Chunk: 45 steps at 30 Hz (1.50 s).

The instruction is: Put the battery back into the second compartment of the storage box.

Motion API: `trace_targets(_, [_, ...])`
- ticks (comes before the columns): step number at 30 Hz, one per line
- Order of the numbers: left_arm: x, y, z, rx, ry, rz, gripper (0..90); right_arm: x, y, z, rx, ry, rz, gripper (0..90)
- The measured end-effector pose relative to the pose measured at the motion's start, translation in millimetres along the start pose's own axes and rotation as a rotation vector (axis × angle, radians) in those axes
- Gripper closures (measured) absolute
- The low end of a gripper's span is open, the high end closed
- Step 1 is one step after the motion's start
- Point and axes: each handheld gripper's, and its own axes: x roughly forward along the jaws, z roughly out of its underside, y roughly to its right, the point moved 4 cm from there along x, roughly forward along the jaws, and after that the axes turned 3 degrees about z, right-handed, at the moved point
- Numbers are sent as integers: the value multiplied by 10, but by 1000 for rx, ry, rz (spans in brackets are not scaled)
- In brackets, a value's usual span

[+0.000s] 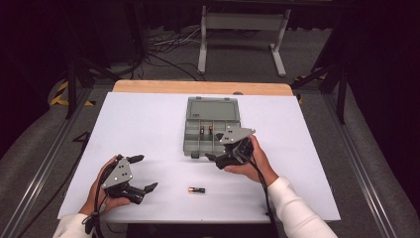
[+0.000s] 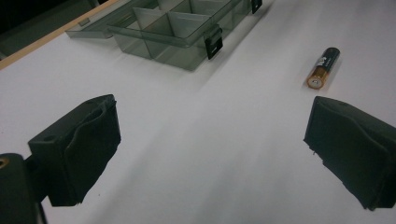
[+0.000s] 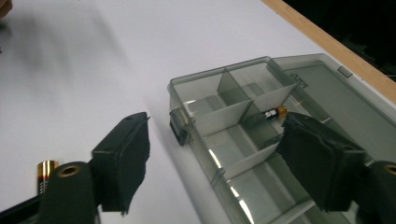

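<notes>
I am holding my right gripper wide open and empty over the organizer box, its jaw partly hiding a battery inside, while my left gripper is also open, empty.

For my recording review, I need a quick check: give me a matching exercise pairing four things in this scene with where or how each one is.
Things:
1. loose battery
2. organizer box
3. left hand-held gripper
4. right hand-held gripper

Places or states:
A. lid open, mid-table
B. open, at the box's near edge
C. lying on the table between the two hands
D. open, near the table's front left

Pairs: 1-C, 2-A, 3-D, 4-B
</notes>
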Motion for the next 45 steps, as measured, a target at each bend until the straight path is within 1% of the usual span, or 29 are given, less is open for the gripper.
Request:
trace_targets(1, [1, 1, 0, -5, 2, 0, 36, -6, -18, 13, -1, -4, 0, 209])
trace_targets(2, [1, -2, -1, 2, 0, -1, 36, -15, -40, 31, -5, -6, 4, 183])
trace_targets(4, [0, 0, -4, 4, -1, 0, 35, -23, -77, 59, -5, -14, -6, 144])
trace_targets(7, [1, 0, -3, 3, -1, 1, 34, -19, -151, 102, -22, -33, -32, 141])
trace_targets(9, [1, -2, -2, 2, -1, 2, 34, -13, -182, 125, -26, -45, -32, 141])
trace_targets(10, [1, -2, -2, 3, -1, 2, 34, -9, -207, 138, -24, -51, -44, 140])
trace_targets(11, [1, -2, -2, 3, -1, 2, 34, -9, -207, 138, -24, -51, -44, 140])
trace_targets(13, [-1, 2, -3, 2, -1, 5, 34, -4, -253, 152, -12, -52, -48, 138])
trace_targets(15, [-4, 0, -3, 4, -2, 2, 34, 8, -277, 166, 10, -57, -41, 134])
trace_targets(16, [-7, 3, -3, -2, 0, -2, 34, 15, -290, 177, 14, -63, -44, 135])
trace_targets(17, [-8, 2, -7, 4, 1, 0, 34, 23, -312, 185, 19, -63, -55, 136])
trace_targets(20, [-11, 6, -11, 3, 4, 0, 34, 45, -385, 211, 7, -81, -80, 145])
trace_targets(21, [-11, 7, -10, 4, 3, 0, 34, 56, -426, 221, 5, -87, -97, 146])
trace_targets(26, [-14, 9, -14, 6, 7, -3, 34, 112, -579, 253, -17, -117, -146, 151])
trace_targets(29, [-8, 10, -14, 8, 5, -4, 34, 154, -659, 270, -29, -131, -178, 165])
trace_targets(31, [-9, 7, -14, 10, 4, -2, 34, 188, -702, 285, -46, -146, -191, 177])
trace_targets(32, [-8, 7, -12, 7, 4, -3, 34, 188, -702, 285, -46, -146, -191, 177])
trace_targets(34, [-7, 6, -10, 7, 4, -2, 34, 225, -741, 302, -44, -154, -211, 190])
trace_targets(35, [-4, 8, -7, 3, 2, 0, 35, 257, -773, 320, -55, -165, -223, 221])
trace_targets(36, [-4, 8, -7, 3, 2, 0, 35, 257, -773, 320, -55, -165, -223, 221])
trace_targets(38, [0, 11, -7, 8, -1, 0, 35, 311, -833, 345, -65, -181, -251, 271])
trace_targets(40, [0, 11, -8, 7, -1, 1, 35, 342, -858, 353, -71, -183, -250, 322])
trace_targets(42, [0, 12, -7, 6, 0, 2, 35, 364, -886, 360, -69, -187, -269, 364])
trace_targets(44, [1, 12, -5, 4, 0, 2, 34, 384, -903, 372, -77, -198, -266, 409])
trace_targets(45, [1, 10, -5, 7, -1, 1, 34, 388, -910, 375, -76, -200, -274, 419])
